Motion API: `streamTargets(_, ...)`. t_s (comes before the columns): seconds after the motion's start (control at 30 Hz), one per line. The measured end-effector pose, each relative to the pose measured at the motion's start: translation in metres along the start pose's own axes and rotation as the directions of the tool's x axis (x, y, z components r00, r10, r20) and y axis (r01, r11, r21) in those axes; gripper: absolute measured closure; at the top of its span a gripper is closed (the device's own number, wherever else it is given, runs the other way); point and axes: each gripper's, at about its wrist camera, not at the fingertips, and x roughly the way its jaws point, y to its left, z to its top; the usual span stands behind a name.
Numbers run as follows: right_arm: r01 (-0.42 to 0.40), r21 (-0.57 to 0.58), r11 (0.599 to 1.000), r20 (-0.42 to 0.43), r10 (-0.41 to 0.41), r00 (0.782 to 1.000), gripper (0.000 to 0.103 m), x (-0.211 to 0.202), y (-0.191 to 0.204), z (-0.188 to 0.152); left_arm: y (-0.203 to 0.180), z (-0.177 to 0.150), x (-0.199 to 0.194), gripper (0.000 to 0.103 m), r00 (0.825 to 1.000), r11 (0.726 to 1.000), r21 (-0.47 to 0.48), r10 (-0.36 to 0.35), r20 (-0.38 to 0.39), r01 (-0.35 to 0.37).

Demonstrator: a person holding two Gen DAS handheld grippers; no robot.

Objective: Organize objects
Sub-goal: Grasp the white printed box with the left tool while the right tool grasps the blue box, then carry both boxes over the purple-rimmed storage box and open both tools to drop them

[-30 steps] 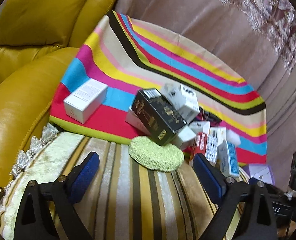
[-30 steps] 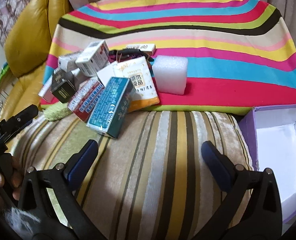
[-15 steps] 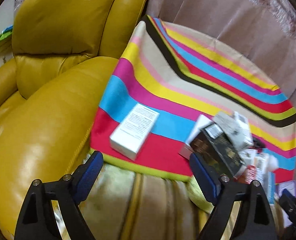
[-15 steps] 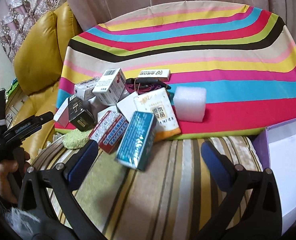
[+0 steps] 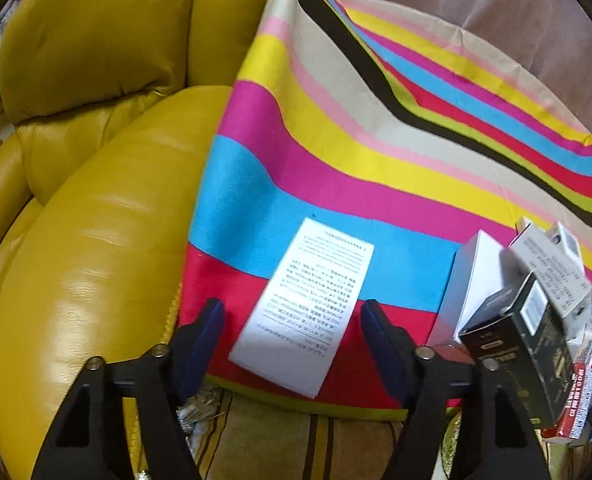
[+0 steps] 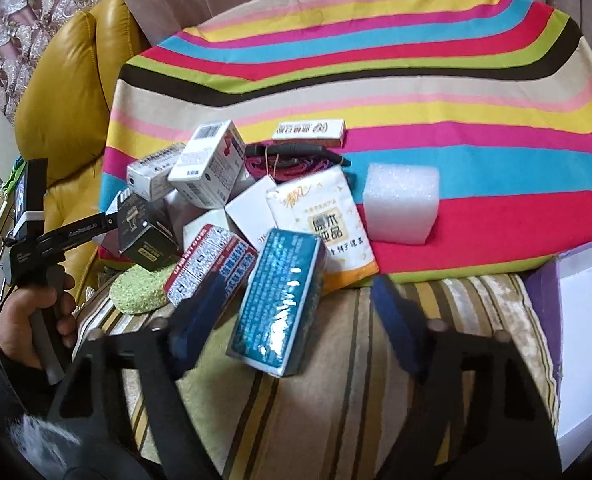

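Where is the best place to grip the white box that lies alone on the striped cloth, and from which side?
Grip the white box across its two long edges, coming from above. It lies flat with its printed face up, apart from the pile, and the left gripper already straddles its near end, jaws closing but not yet touching.

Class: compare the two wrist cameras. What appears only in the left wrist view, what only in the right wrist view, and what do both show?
Only the left wrist view shows the flat white printed box, lying apart between the closing left gripper's pads, untouched.

Only the right wrist view shows the teal wrapped box between the closing right gripper's pads, the white foam block and the purple open box.

Both show the black carton, striped cloth and yellow leather armchair.
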Motion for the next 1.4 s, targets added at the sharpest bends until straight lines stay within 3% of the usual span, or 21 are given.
streamTargets(0.13, -0.023, 0.01, 1.0, -0.028, 0.023, 0.999, 0.053, 0.006, -0.003, -0.002, 0.001, -0.003, 0.0, 0.057, 1.0, 1.0, -0.002, -0.023, -0.008, 0.023)
streamTargets(0.2, -0.02, 0.007, 1.0, -0.022, 0.02, 1.0, 0.057, 0.005, -0.002, -0.003, -0.003, -0.001, -0.001, 0.06, 1.0, 1.0, -0.004, -0.023, 0.001, 0.023)
streamTargets(0.37, -0.043, 0.011, 0.999, -0.014, 0.044, 0.999, 0.059, 0.002, -0.004, -0.004, 0.003, -0.002, -0.014, 0.061, 0.999, 0.999, -0.028, -0.023, 0.046, 0.024)
streamTargets(0.57, -0.066, -0.002, 0.998, 0.021, 0.066, 0.998, 0.06, -0.008, -0.005, -0.007, 0.003, -0.014, -0.049, 0.061, 0.989, 0.994, -0.077, -0.062, 0.137, 0.073)
streamTargets(0.8, -0.087, -0.001, 0.996, 0.053, 0.087, 0.995, 0.06, -0.02, -0.011, -0.009, -0.021, -0.04, -0.104, 0.061, 0.939, 0.981, -0.062, -0.158, 0.304, 0.185)
streamTargets(1.0, -0.093, 0.005, 0.996, 0.084, 0.093, 0.992, 0.061, -0.036, -0.022, -0.014, -0.051, -0.052, -0.13, 0.061, 0.901, 0.966, -0.018, -0.233, 0.366, 0.257)
streamTargets(1.2, -0.088, 0.047, 0.995, 0.116, 0.082, 0.99, 0.061, -0.05, -0.044, -0.016, -0.097, -0.065, -0.143, 0.061, 0.878, 0.949, 0.073, -0.311, 0.363, 0.306)
streamTargets(1.4, -0.059, 0.116, 0.992, 0.138, 0.043, 0.989, 0.061, -0.067, -0.074, -0.018, -0.151, -0.072, -0.148, 0.061, 0.856, 0.908, 0.19, -0.416, 0.308, 0.373)
